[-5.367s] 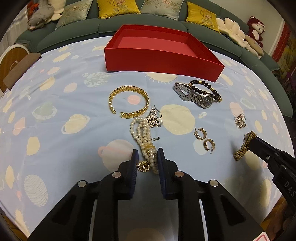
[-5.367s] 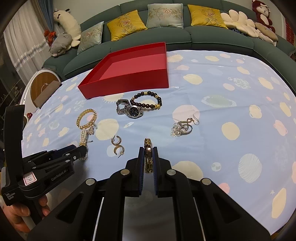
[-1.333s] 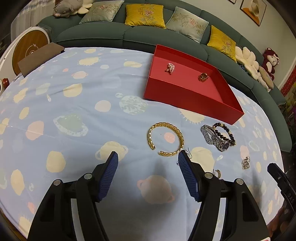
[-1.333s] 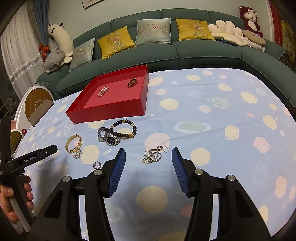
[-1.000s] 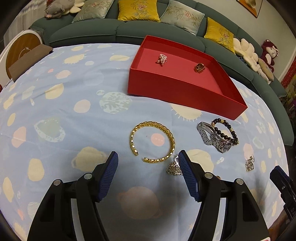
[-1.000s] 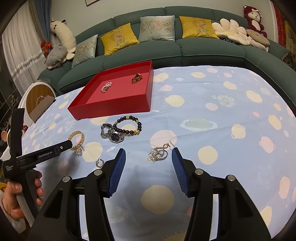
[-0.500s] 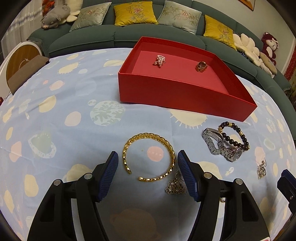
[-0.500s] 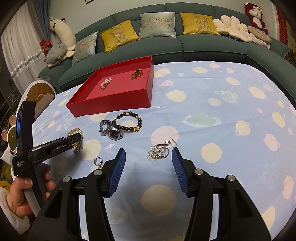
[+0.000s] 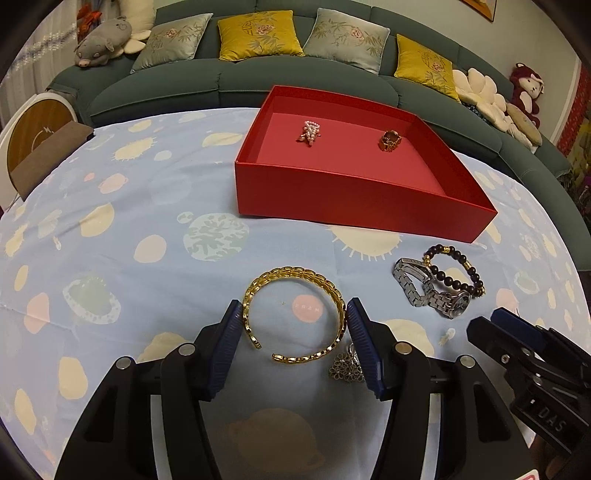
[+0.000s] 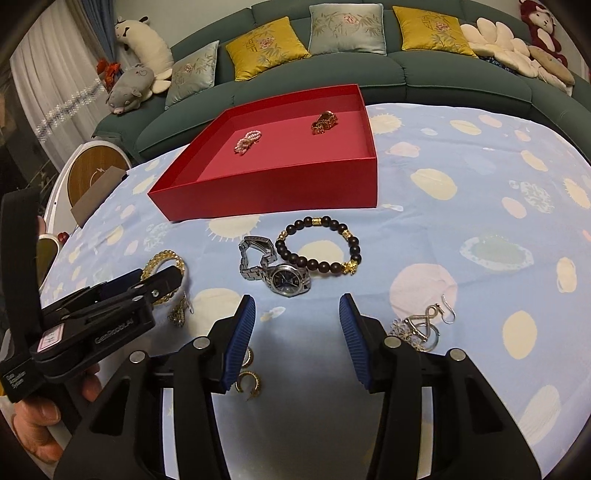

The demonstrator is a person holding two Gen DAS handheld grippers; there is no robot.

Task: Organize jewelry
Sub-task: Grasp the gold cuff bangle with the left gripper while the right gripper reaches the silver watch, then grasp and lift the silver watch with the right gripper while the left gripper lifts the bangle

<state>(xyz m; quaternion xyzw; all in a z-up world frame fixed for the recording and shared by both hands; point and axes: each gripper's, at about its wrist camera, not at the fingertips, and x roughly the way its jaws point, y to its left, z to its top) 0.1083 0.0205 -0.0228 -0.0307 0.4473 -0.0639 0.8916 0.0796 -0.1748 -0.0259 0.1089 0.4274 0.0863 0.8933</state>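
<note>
My left gripper [image 9: 294, 314] is open with its jaws on either side of a gold open cuff bracelet [image 9: 294, 317] that lies on the tablecloth; it also shows in the right wrist view [image 10: 162, 264]. My right gripper [image 10: 297, 310] is open and empty, just short of a silver watch [image 10: 275, 271] and a dark bead bracelet [image 10: 319, 243]. A red tray [image 9: 369, 206] holds a pearl bracelet [image 9: 309, 132] and a gold piece [image 9: 389, 140]. A silver filigree earring [image 9: 345, 367] lies by the left gripper's right finger.
Two gold hoop earrings [image 10: 248, 380] lie under the right gripper's left finger. A silver earring pair [image 10: 424, 326] lies by its right finger. A green sofa with cushions [image 9: 258, 33] curves behind the table. A round wooden-faced object [image 9: 33, 136] stands at the left.
Both grippers have come down and forward. The left one now straddles the gold cuff. The right one has closed in on the watch and bead bracelet. Both stay open.
</note>
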